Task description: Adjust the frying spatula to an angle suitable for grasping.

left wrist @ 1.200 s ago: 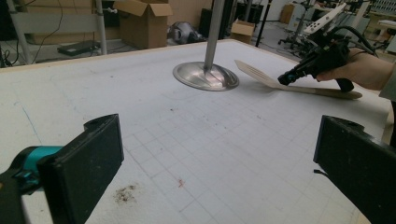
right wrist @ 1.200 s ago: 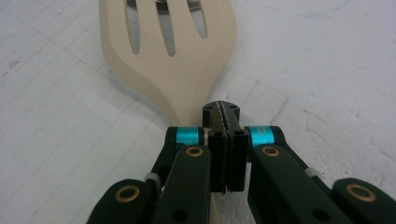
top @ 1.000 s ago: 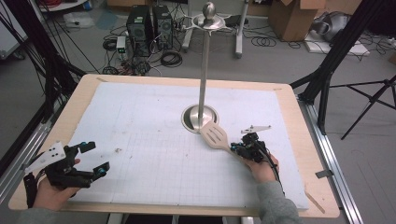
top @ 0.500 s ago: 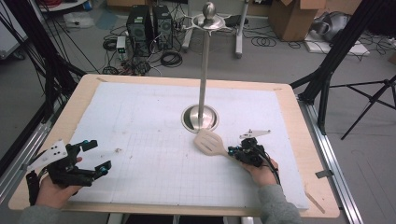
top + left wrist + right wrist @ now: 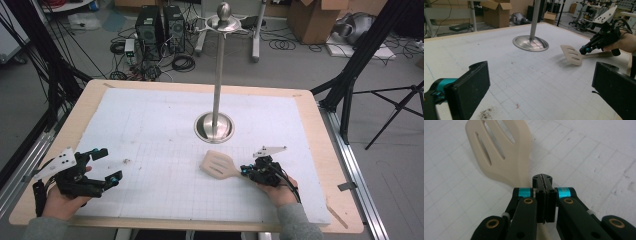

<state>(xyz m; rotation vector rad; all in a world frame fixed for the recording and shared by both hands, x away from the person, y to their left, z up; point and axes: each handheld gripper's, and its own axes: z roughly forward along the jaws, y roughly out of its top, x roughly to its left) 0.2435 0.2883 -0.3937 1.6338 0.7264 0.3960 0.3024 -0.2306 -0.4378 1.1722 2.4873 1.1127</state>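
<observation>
A cream slotted spatula [image 5: 219, 165] hovers just above the white grid mat, in front of the metal stand. My right gripper [image 5: 245, 171] is shut on its handle at the front right, with the blade pointing left. In the right gripper view the jaws [image 5: 542, 178] are pressed together over the neck, and the spatula's blade [image 5: 499, 152] lies ahead to the left. My left gripper [image 5: 109, 165] rests open at the table's front left with nothing between its jaws. From the left gripper [image 5: 541, 85] view, the spatula [image 5: 572, 53] and the right gripper [image 5: 585, 50] show across the mat.
A steel stand with a round base [image 5: 214, 126] and a tall pole topped by a knob [image 5: 223, 10] rises mid-table. The white mat [image 5: 150, 125] covers the wooden table [image 5: 345, 200]. A small speck of dirt [image 5: 126, 161] lies near the left gripper. Cables and boxes sit on the floor beyond.
My right gripper has carried the spatula away from the stand's base, toward the front edge and slightly left. The left gripper has stayed put.
</observation>
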